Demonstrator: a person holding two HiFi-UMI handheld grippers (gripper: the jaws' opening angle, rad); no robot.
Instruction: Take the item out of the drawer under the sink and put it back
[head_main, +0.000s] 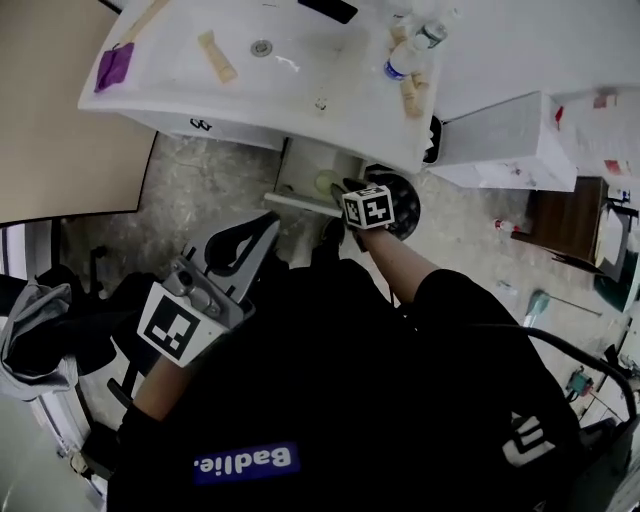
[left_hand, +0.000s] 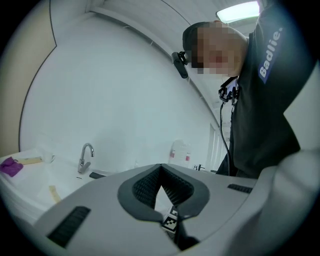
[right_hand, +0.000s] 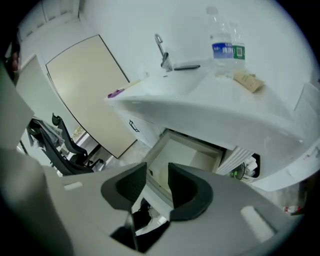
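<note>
Right hand-held gripper, spread and empty, hovers over the open drawer under the sink; left hand-held gripper pressed together, level.

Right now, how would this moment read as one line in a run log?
drawer: open under sink | right gripper: jaws apart, empty, above drawer | left gripper: shut, empty, clear of drawer

The head view looks steeply down from above, with the sink at twelve o'clock. The left gripper view sits low, facing level across it to the faucet. The right gripper view tilts down toward the drawer; all share the sink.
</note>
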